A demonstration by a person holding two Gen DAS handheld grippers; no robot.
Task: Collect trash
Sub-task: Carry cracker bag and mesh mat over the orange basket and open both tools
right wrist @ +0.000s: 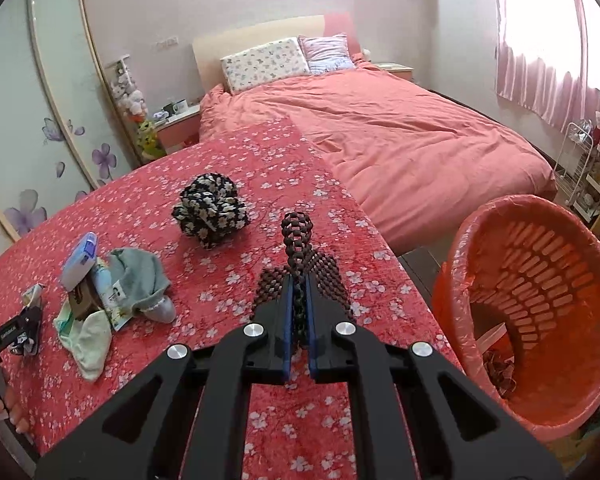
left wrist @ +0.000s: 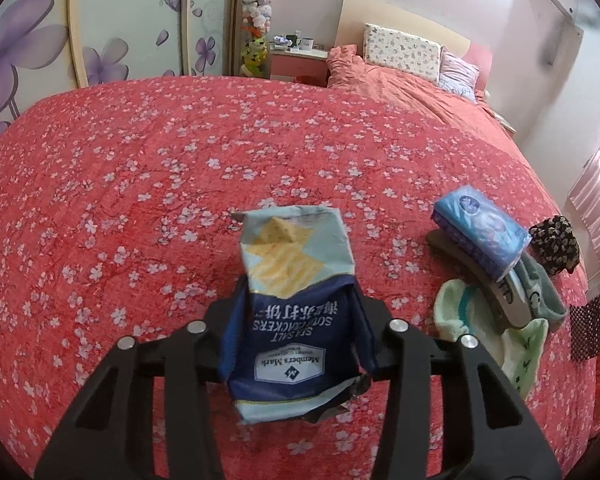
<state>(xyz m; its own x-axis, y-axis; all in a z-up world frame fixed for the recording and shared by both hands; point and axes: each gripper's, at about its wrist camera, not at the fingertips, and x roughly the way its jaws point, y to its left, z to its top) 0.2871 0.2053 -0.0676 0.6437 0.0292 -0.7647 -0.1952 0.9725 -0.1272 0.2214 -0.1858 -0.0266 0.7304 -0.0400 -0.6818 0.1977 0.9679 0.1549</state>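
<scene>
Cracker bag and beaded piece gripped over the red floral bedspread

The left gripper clamps a bag reading "Member's Mark", "SEA SALT"; the right gripper is pinched together on a dark beaded piece, beside the orange basket.

Home bedroom, clearly. Big bed with salmon duvet and pillows straight ahead of right claw, floral wardrobe doors off left, pink curtains right, nightstand with mugs beyond left claw.
</scene>
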